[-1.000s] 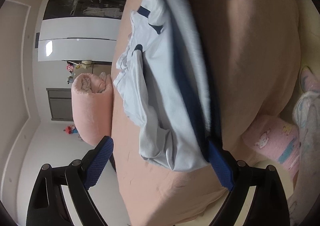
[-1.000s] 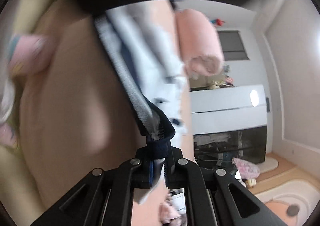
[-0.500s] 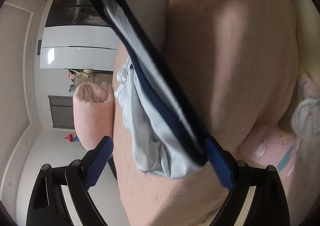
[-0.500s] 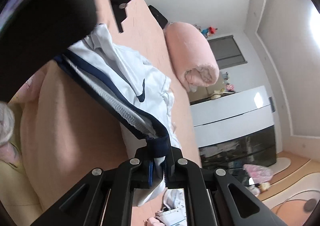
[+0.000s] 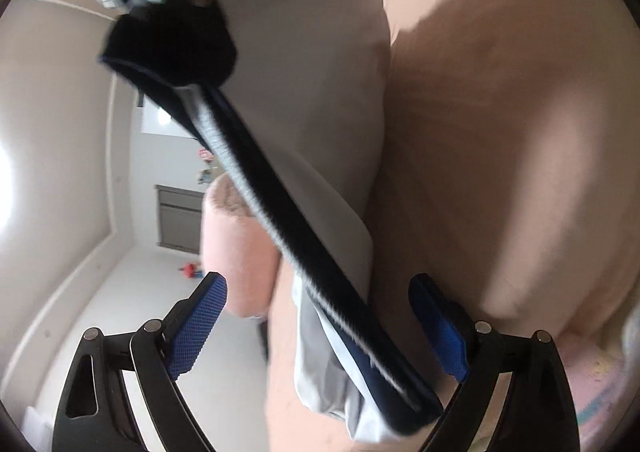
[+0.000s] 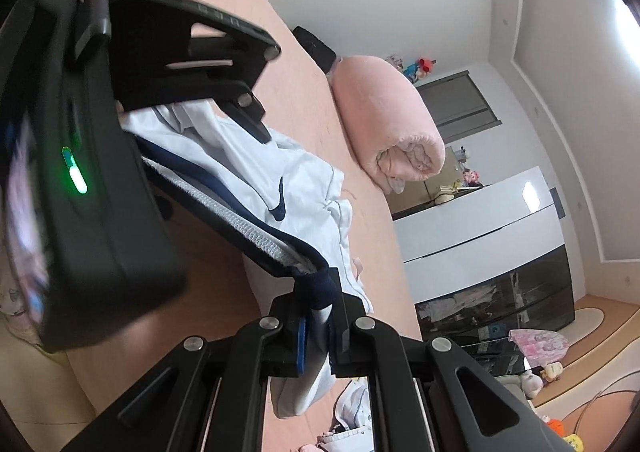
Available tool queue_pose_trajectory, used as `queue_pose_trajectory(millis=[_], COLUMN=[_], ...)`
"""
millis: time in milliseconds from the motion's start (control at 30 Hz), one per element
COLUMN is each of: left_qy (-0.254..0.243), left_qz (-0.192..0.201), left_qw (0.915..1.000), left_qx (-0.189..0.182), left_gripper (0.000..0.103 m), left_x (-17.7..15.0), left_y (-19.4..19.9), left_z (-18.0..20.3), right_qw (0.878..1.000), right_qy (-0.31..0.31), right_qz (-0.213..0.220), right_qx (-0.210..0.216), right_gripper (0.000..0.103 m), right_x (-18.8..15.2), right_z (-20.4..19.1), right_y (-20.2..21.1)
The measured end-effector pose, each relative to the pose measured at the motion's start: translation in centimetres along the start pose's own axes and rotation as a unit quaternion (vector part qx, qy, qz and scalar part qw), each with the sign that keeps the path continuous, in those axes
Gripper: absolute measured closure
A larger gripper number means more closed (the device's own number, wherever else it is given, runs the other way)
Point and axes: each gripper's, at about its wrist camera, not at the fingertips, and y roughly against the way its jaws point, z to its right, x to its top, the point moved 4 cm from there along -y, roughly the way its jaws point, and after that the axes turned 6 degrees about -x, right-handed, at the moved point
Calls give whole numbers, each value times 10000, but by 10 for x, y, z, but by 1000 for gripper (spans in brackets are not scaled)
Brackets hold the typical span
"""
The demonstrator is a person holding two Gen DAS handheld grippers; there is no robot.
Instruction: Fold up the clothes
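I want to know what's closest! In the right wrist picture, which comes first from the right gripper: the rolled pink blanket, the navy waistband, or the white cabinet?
1. Navy waistband: clamped in the right gripper.
2. Rolled pink blanket: farther along the bed, right side.
3. White cabinet: beyond the bed, against the wall.

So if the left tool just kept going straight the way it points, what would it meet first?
Probably the dark waistband of the white shorts, stretched between its open fingers; beyond that, the pink bedsheet. Depth is hard to judge here.

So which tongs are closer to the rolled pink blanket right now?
Left. The left tongs stand open with the rolled pink blanket just beyond one pad; the right tongs, shut on the waistband, sit farther across the bed.
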Motion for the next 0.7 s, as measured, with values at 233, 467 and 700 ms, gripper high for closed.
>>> queue_pose_trajectory(millis=[233, 467, 700], left_qy=[-171, -403, -384], left_qz=[-361, -1114, -1205], left_qw=[9991, 9926, 9919], left_qx=[167, 272, 79], left_gripper=[10, 10, 10], left_x=[-20, -61, -79], left_y=[-9, -22, -30], left_z=[1, -4, -8], right_qw=[9999, 9998, 9994], right_qy=[45, 25, 109], right_qz=[-119, -193, -327], right_qx=[-70, -88, -95], right_gripper=[98, 98, 98], right_x=[-3, -4, -9], right_z=[4, 0, -7], right_y=[-8, -3, -2])
